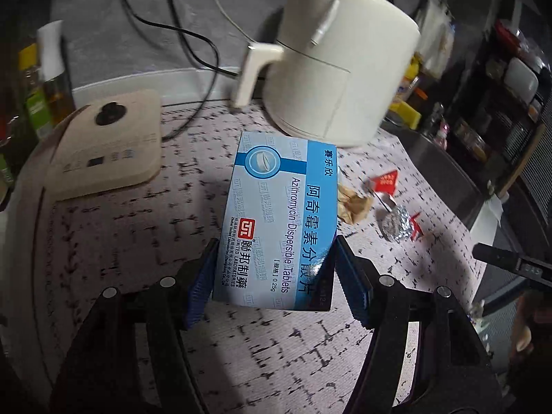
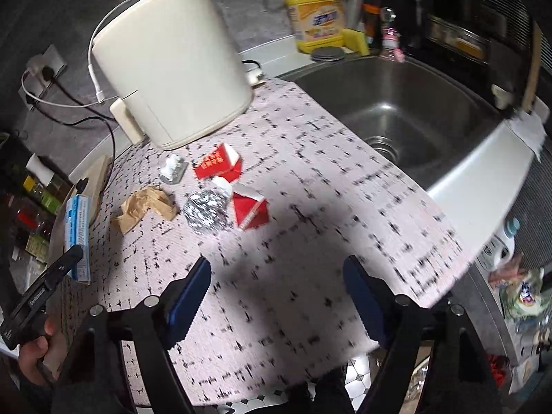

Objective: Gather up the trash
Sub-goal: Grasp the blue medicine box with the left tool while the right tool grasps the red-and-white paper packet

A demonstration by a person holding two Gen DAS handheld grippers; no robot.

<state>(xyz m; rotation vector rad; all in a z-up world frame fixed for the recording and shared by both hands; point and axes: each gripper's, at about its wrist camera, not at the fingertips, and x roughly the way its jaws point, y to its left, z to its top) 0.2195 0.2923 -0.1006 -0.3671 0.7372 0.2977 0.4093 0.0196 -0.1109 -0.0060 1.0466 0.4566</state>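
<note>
My left gripper (image 1: 276, 245) is shut on a blue and white tablet box (image 1: 279, 200), held above the speckled counter mat (image 1: 120, 241); the blue pads press its two long sides. The same box (image 2: 78, 238) shows at the left of the right wrist view. My right gripper (image 2: 276, 265) is open over bare mat, with nothing between its fingers. Ahead of it lie crumpled brown paper (image 2: 145, 205), a foil ball (image 2: 205, 212), two red carton pieces (image 2: 219, 165) (image 2: 250, 208) and a small white and silver scrap (image 2: 174, 169). The paper (image 1: 355, 203) and foil (image 1: 396, 224) also lie right of the held box.
A cream appliance (image 2: 172, 65) with a handle stands at the back of the mat. The steel sink (image 2: 396, 110) lies to the right, a yellow detergent bottle (image 2: 317, 10) behind it. A beige flat device (image 1: 110, 145), cables and bottles (image 1: 45, 79) are at the left.
</note>
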